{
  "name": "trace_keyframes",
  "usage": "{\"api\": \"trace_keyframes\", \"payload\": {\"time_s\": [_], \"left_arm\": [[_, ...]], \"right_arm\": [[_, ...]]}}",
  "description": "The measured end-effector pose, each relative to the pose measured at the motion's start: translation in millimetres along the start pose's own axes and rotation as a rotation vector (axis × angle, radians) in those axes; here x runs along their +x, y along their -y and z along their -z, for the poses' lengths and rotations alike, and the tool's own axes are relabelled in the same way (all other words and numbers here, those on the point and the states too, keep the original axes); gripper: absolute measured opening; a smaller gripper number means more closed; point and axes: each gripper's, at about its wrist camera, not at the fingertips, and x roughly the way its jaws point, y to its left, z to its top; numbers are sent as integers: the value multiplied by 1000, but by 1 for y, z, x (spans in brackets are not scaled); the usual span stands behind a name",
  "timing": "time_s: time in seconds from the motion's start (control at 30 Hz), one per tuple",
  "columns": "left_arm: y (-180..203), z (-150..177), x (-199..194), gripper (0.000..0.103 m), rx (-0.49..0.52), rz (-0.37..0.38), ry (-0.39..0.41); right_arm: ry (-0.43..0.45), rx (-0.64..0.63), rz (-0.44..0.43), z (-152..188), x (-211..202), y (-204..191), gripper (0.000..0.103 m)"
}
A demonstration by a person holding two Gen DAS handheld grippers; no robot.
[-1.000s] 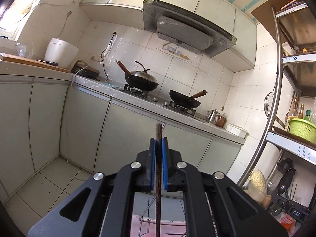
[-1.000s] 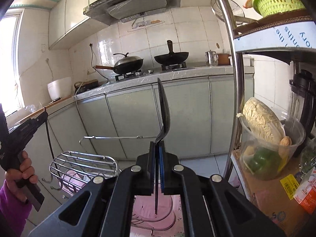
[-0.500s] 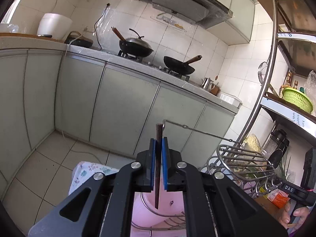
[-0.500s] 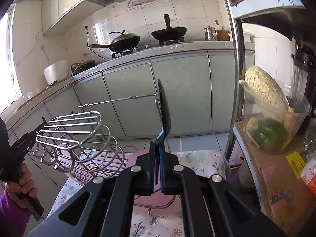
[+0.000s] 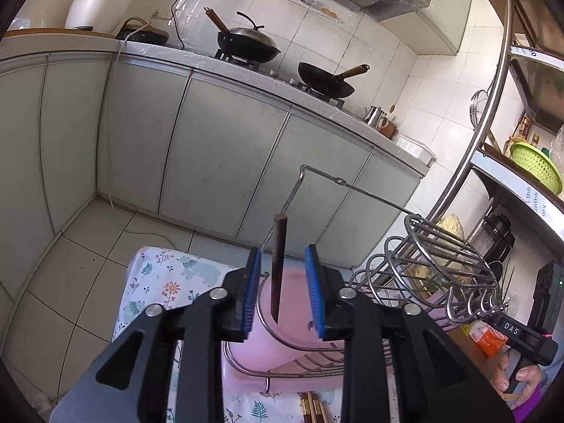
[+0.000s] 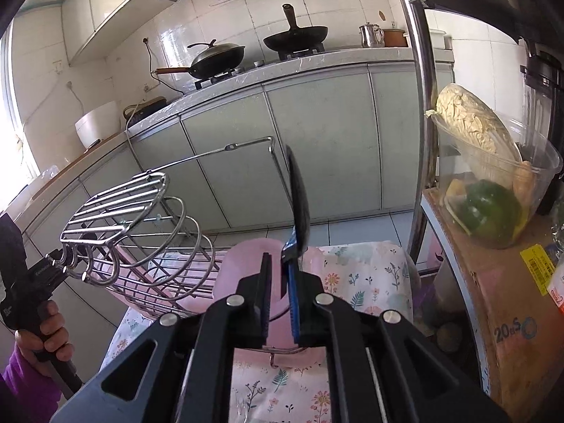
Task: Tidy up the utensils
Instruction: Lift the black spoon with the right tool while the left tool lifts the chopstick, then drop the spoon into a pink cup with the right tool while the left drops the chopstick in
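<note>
In the left wrist view my left gripper [image 5: 282, 290] is open, its blue pads well apart. A dark brown wooden stick [image 5: 278, 264] stands upright between the pads, touching neither. Below it is the wire utensil rack [image 5: 440, 257] on a pink tray [image 5: 292, 331]. In the right wrist view my right gripper [image 6: 278, 294] is slightly open. A black spatula [image 6: 299, 204] leans against its right blue pad, blade up. The wire rack [image 6: 141, 225] stands to the left, over the pink tray [image 6: 243, 257].
A floral cloth [image 6: 363, 278] covers the table under the tray. Chopsticks [image 5: 313, 409] lie at its near edge. A metal shelf post [image 6: 419, 141] and a bowl of vegetables [image 6: 493, 190] stand at the right. Grey kitchen cabinets [image 5: 211, 148] lie beyond.
Both grippers have tilted down over the rack and tray. Both sets of pads have opened: the left wide around the wooden stick, the right slightly, with the spatula leaning on one pad.
</note>
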Motion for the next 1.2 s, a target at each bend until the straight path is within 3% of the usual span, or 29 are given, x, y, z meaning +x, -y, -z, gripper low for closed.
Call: {"api": "trace_keyframes", "payload": {"time_s": [0.03, 0.13, 0.67, 1.2], "left_arm": [[-1, 0, -3, 34, -4, -1, 3], [-2, -2, -13, 37, -6, -4, 18], [-12, 17, -72, 38, -5, -54, 17], [7, 37, -132, 38, 33, -43, 60]], "right_arm": [[3, 4, 1, 1, -3, -1, 27], [16, 7, -5, 3, -12, -1, 30], [19, 70, -18, 41, -63, 7, 31], [72, -15, -63, 62, -120, -29, 32]]}}
